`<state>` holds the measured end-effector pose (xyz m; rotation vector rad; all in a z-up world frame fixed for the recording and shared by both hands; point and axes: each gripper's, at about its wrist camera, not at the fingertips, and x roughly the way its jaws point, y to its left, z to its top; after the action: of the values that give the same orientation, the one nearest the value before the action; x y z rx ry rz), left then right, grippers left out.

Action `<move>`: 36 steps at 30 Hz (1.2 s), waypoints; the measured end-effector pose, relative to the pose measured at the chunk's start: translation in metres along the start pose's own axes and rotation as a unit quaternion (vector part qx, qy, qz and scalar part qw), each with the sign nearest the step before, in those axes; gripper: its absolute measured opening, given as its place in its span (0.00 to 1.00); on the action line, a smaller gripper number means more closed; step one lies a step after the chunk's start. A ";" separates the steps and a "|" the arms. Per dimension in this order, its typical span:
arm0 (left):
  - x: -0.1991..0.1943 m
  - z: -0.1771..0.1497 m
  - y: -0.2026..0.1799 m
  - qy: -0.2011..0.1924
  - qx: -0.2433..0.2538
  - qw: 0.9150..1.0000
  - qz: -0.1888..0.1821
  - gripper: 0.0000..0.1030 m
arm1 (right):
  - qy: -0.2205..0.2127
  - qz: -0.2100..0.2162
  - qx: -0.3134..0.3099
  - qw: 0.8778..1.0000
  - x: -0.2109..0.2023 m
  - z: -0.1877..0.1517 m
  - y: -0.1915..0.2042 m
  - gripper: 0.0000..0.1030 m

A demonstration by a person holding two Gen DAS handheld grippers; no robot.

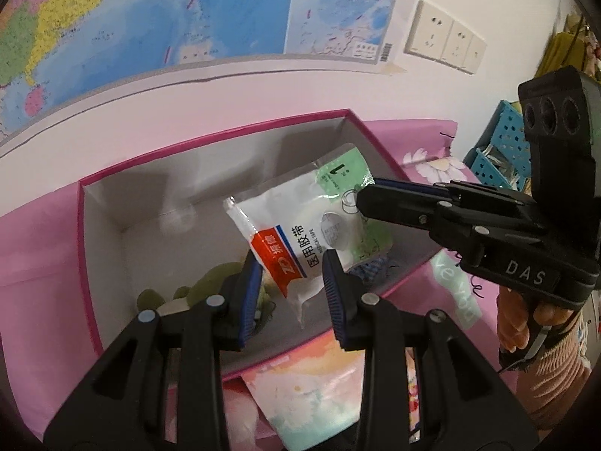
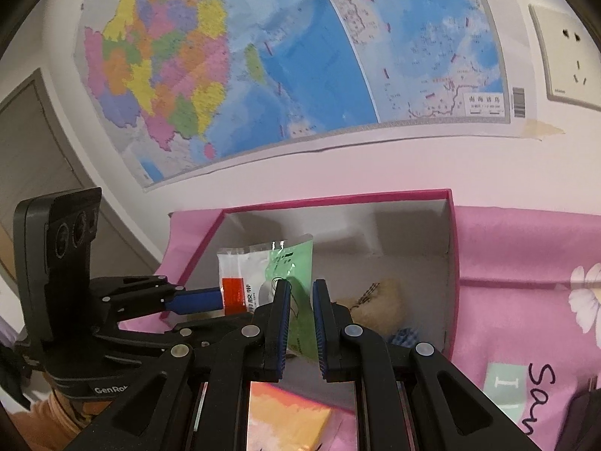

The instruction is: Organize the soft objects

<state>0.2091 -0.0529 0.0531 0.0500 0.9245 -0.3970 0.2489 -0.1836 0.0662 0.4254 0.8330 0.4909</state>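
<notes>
A pale wall carries a large coloured map (image 1: 150, 18) and a row of white sockets (image 1: 447, 37). Below them a pink flowered cloth (image 1: 37, 248) covers the surface (we cannot tell what lies under it). On the cloth stands an open box (image 1: 210, 135) with a magenta rim and a grey-white inside.

From the left wrist, a white, red and green packet of medical tape (image 1: 300, 225) hangs above the box's opening. The right tool (image 1: 362, 197) reaches in from the right of the box and pinches the packet's green upper corner, its fingers closed on it. A hand (image 1: 526, 323) in a ribbed sleeve holds that tool's grip. The left tool (image 1: 292, 259) has its fingers part-way apart, with the packet's lower end in the gap. We cannot tell whether its pads press on the packet. Down in the box's near corner lies an olive-green plush (image 1: 210, 285). Against the box's near wall, outside it, lies a pastel card (image 1: 300, 394). A blue perforated basket (image 1: 503, 139) stands beyond the box's right end.

From the right wrist, the packet's green part runs between the right tool's blue pads, which stand narrowly apart around it. The left tool comes in over the box's left wall, and its blue fingertip meets the packet's red band. On the box's floor sit a beige plush (image 2: 379, 300) and, just beside it, a blue checked scrap (image 2: 405, 336).
</notes>
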 end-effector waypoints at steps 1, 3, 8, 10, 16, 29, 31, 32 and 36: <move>0.003 0.002 0.001 0.004 -0.002 1.000 0.002 0.34 | 0.002 -0.005 0.000 1.000 0.004 0.001 -0.001 0.12; 0.010 0.003 0.004 0.014 -0.010 1.000 0.005 0.34 | 0.008 -0.015 -0.002 1.000 0.011 0.002 -0.001 0.13; 0.023 0.007 0.011 0.036 -0.024 0.999 0.013 0.34 | 0.018 -0.045 -0.009 0.999 0.024 0.003 0.000 0.15; 0.024 0.007 0.014 0.035 -0.029 0.999 0.021 0.34 | 0.022 -0.053 -0.009 0.998 0.029 0.002 -0.001 0.15; 0.021 0.008 0.024 0.030 -0.050 0.998 0.026 0.40 | 0.023 -0.070 0.002 0.997 0.030 -0.001 -0.009 0.21; -0.085 -0.058 0.009 -0.089 -0.003 0.995 -0.043 0.45 | 0.003 0.019 -0.062 0.998 -0.055 -0.036 0.040 0.32; -0.097 -0.078 0.005 -0.094 0.008 0.994 -0.052 0.45 | 0.019 0.039 -0.080 0.996 -0.065 -0.050 0.052 0.33; -0.101 -0.090 0.006 -0.094 0.010 0.994 -0.058 0.47 | 0.028 0.044 -0.089 0.995 -0.068 -0.057 0.057 0.33; -0.093 -0.131 -0.002 -0.066 0.014 0.996 -0.058 0.47 | 0.080 0.063 -0.109 0.989 -0.064 -0.091 0.072 0.36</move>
<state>0.0582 0.0015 0.0476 -0.0037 0.7941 -0.5155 0.1233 -0.1469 0.0878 0.2381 0.8996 0.7330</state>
